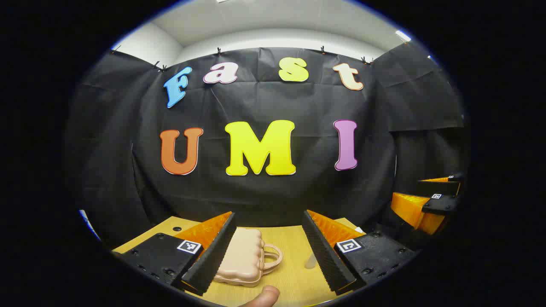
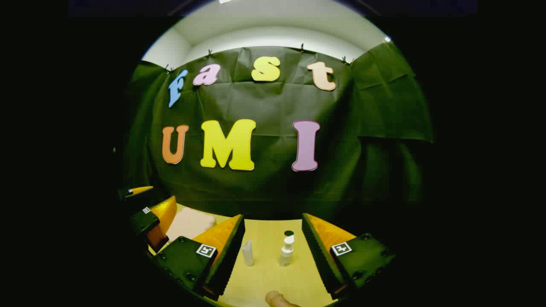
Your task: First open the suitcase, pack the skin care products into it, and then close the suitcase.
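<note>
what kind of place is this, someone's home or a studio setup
Most likely a staged recording booth, not a home: black cloth hangs as the back wall, clipped along its top edge, behind a bare wooden table. On the table lie only task props: a small pink suitcase, a tube and a pump bottle.

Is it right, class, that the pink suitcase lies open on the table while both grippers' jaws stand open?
Not quite: the pink suitcase lies closed on the table, as the left gripper view shows. Both grippers' jaws do stand open.
</note>
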A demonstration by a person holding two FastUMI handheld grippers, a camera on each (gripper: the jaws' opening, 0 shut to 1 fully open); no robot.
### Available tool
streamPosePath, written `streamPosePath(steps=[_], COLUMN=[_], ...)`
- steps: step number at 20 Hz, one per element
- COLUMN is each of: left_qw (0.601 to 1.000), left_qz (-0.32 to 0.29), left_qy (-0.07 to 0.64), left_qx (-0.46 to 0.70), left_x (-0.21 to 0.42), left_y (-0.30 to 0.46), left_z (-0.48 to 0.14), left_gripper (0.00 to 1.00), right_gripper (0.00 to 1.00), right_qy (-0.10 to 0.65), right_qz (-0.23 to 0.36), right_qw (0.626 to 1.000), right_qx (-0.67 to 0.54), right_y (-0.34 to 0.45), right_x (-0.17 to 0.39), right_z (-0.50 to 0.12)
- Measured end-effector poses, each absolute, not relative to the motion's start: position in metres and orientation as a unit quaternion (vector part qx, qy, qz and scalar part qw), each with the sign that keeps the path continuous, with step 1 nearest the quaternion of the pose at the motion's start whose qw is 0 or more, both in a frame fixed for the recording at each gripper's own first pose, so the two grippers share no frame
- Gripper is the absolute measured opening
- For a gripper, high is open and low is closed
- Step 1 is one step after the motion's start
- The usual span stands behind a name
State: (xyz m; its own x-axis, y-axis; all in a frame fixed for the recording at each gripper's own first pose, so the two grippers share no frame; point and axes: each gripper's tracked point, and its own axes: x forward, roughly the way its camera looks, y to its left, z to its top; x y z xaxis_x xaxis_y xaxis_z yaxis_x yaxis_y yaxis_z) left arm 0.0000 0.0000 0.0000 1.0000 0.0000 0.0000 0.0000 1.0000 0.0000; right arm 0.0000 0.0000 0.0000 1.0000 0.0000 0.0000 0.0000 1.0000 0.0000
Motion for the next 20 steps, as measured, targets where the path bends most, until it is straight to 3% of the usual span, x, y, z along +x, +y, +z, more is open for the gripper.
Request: streamPosePath(steps=[12,20], left_qw=[0.999,0.997], left_qz=[0.018,0.034], left_qy=[0.036,0.048], left_qx=[-0.001,0.05], left_x=[0.002,0.018], left_y=[-0.007,0.005], left_z=[-0.024,-0.051], left_gripper=[0.99,0.99], right_gripper=[0.79,0.8], right_qy=[0.002,0.014], right_qz=[0.036,0.014], right_qw=[0.999,1.0], right_qx=[-0.006,-0.024], right_y=[0.004,-0.029], right_x=[0.014,0.023], right_z=[-0.01,-0.026])
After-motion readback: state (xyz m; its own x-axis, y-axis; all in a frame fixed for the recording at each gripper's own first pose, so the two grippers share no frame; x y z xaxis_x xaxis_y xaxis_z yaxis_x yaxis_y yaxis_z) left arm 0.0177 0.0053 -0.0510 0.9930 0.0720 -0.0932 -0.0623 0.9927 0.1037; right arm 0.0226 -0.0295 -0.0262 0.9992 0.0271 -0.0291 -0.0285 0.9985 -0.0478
